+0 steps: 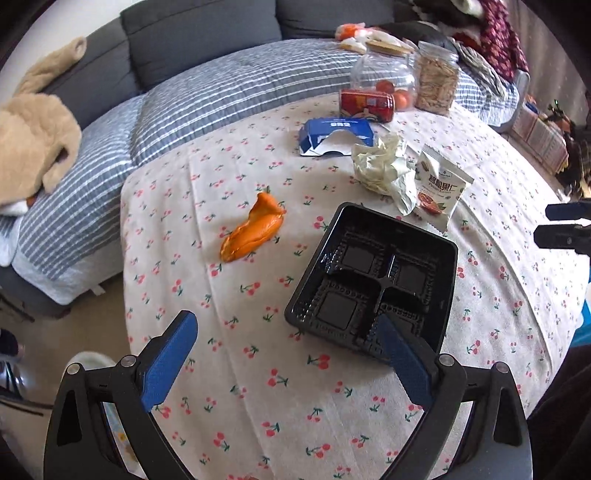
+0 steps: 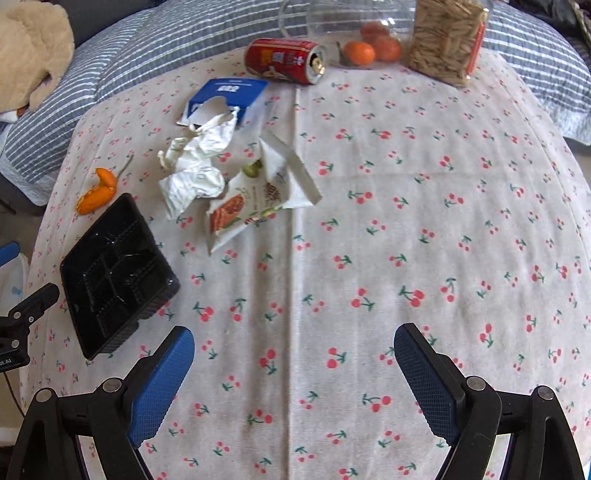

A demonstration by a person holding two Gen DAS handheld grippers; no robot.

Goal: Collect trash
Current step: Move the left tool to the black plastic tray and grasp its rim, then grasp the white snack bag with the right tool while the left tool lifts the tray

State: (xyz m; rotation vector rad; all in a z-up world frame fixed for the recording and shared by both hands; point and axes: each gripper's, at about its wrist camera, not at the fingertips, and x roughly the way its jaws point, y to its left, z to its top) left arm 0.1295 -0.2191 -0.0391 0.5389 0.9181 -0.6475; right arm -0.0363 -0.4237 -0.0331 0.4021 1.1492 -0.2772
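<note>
A black plastic tray (image 1: 373, 277) (image 2: 114, 273) lies on the cherry-print tablecloth (image 1: 258, 387) (image 2: 406, 221). Left of it lies an orange peel (image 1: 253, 232) (image 2: 96, 192). Beyond it lie crumpled white paper (image 1: 384, 166) (image 2: 195, 166), a snack wrapper (image 1: 439, 190) (image 2: 258, 195), a torn blue box (image 1: 336, 134) (image 2: 225, 98) and a red can on its side (image 1: 365, 105) (image 2: 286, 61). My left gripper (image 1: 286, 328) is open; its right finger overlaps the tray's near edge. My right gripper (image 2: 294, 345) is open over bare cloth, right of the tray.
At the table's far side stand a clear container with oranges (image 1: 388, 79) (image 2: 369, 48) and a jar of pale snacks (image 1: 437, 79) (image 2: 448, 40). A striped quilt (image 1: 147, 110) (image 2: 166, 33) on a grey sofa (image 1: 203, 33) lies behind. A beige plush (image 1: 33, 133) rests left.
</note>
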